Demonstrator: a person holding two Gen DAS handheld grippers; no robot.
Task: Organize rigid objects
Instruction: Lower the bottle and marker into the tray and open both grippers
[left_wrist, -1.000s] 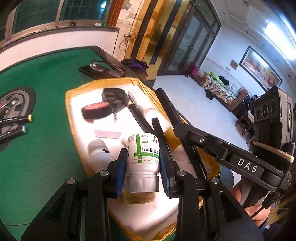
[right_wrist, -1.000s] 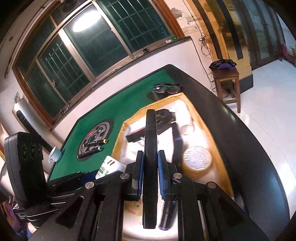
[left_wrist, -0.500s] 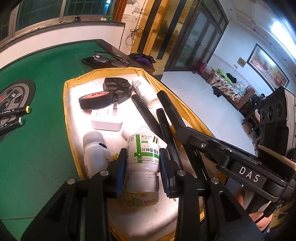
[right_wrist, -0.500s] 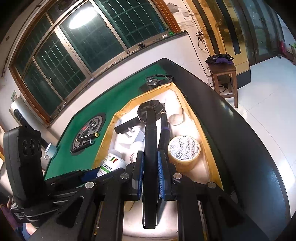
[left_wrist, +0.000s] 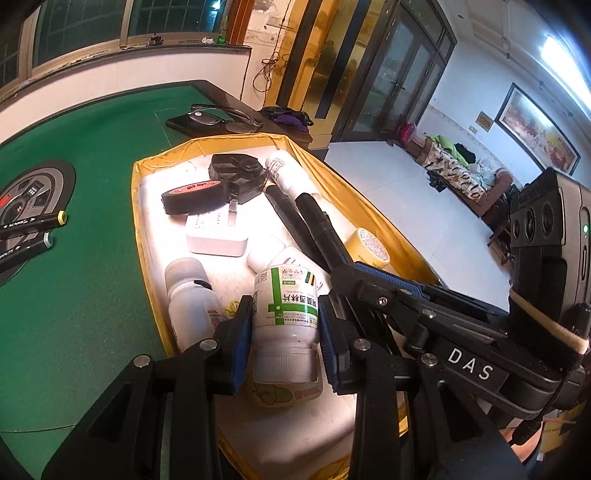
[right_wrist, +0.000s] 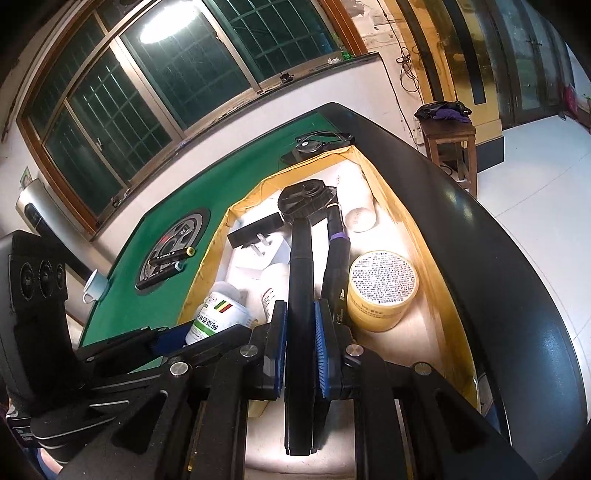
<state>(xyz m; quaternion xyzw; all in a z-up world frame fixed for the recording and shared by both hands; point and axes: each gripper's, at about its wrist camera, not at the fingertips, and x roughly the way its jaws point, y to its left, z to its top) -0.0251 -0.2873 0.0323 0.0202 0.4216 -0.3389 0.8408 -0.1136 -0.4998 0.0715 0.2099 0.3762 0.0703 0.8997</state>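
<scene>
My left gripper (left_wrist: 282, 328) is clamped on the white pill bottle (left_wrist: 286, 310), held cap-toward-me above the yellow-rimmed tray (left_wrist: 147, 258); my right gripper (right_wrist: 300, 343) pinches a black marker (right_wrist: 301, 295) narrowly, its tip pointing to twelve o'clock over the same tray. The tray is crowded: a yellow jar (right_wrist: 382, 288) at two o'clock from the marker, a white bottle (left_wrist: 188, 295) at nine o'clock from mine. Dropping either could topple neighbours, and my two tools look close enough, I think, to collide

both held items now sit lower over the tray (left_wrist: 147, 236).
</scene>
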